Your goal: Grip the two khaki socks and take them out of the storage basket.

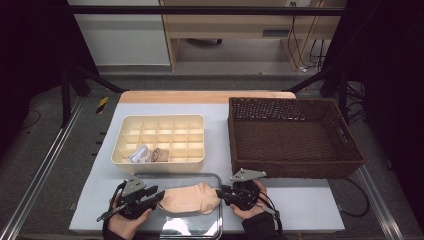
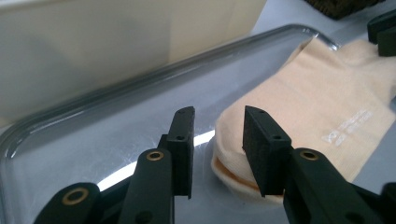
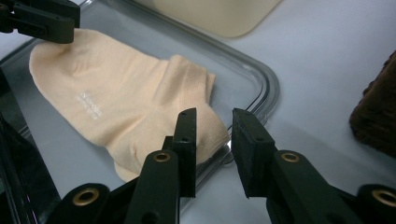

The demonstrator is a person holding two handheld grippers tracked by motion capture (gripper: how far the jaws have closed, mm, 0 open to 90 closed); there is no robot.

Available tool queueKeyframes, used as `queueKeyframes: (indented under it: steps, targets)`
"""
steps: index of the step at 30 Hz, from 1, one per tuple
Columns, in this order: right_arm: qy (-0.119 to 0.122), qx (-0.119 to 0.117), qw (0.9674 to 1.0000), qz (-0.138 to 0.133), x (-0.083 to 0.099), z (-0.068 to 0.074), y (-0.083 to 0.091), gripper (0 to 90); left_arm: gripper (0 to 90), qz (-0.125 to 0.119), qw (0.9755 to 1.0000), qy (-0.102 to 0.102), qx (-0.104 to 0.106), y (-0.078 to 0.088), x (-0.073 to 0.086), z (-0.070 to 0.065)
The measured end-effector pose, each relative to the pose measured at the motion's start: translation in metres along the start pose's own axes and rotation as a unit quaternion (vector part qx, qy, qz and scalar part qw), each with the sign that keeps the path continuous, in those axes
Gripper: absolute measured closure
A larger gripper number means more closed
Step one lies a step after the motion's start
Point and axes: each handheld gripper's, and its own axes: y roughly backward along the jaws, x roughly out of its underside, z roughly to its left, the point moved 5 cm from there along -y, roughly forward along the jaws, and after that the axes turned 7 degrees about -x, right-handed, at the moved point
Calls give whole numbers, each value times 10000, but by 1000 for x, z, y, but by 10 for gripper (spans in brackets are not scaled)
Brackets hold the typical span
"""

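Observation:
A peach ankle sock [image 1: 187, 198] lies flat on a clear tray [image 1: 200, 176] at the table's front middle. My left gripper [image 1: 159, 196] is at the sock's left, toe end. In the left gripper view its jaws [image 2: 219, 116] stand apart, with the sock's toe [image 2: 233, 158] just between the pads and not pressed. My right gripper [image 1: 221, 194] is at the cuff end. In the right gripper view its jaws [image 3: 215, 116] are also parted, with the cuff's edge [image 3: 212, 135] lying in the gap. The sock [image 3: 121, 102] is slack on the tray [image 3: 266, 84].
A cream divided box [image 1: 160, 118] stands behind the tray, holding a rolled white sock [image 1: 138, 155] and a rolled tan sock [image 1: 159, 155]. A dark wicker basket [image 1: 295, 170] sits at the right. The table's front edge runs close below my hands.

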Motion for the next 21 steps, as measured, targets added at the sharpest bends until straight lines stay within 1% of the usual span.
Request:
queueKeyframes:
  steps: [1,3,8,9,11,14,15,17,19,21]
  targets:
    - [-4,-37,10000,33,2,1,-2,730,631,84,10000,8,-18,-1,3,-1]
    - [7,-87,10000,12,1,2,-3,742,627,141,9999,-39,-40,-2,5,-1]
    - [3,-136,9999,28,2,3,-5,754,637,314,9995,-56,-15,-5,11,-4]
    - [-20,-146,9999,45,3,4,-5,754,653,339,9994,-63,13,-6,12,-4]
    - [17,-170,9998,39,3,4,-7,751,713,357,9993,-48,58,-6,13,-5]
    - [-3,-205,9998,65,4,6,-10,741,835,351,9993,-83,60,-6,13,-5]
    - [5,-206,9998,67,4,7,-10,736,854,323,9994,-92,48,-6,13,-5]
    - [33,-234,9997,5,4,7,-12,714,864,247,9996,-98,12,-6,13,-5]
    - [-22,-263,9996,-55,4,9,-13,684,866,167,9998,-102,-4,-6,12,-4]
    - [-17,-277,9996,-80,4,11,-16,644,866,141,9998,-112,-17,-6,12,-4]
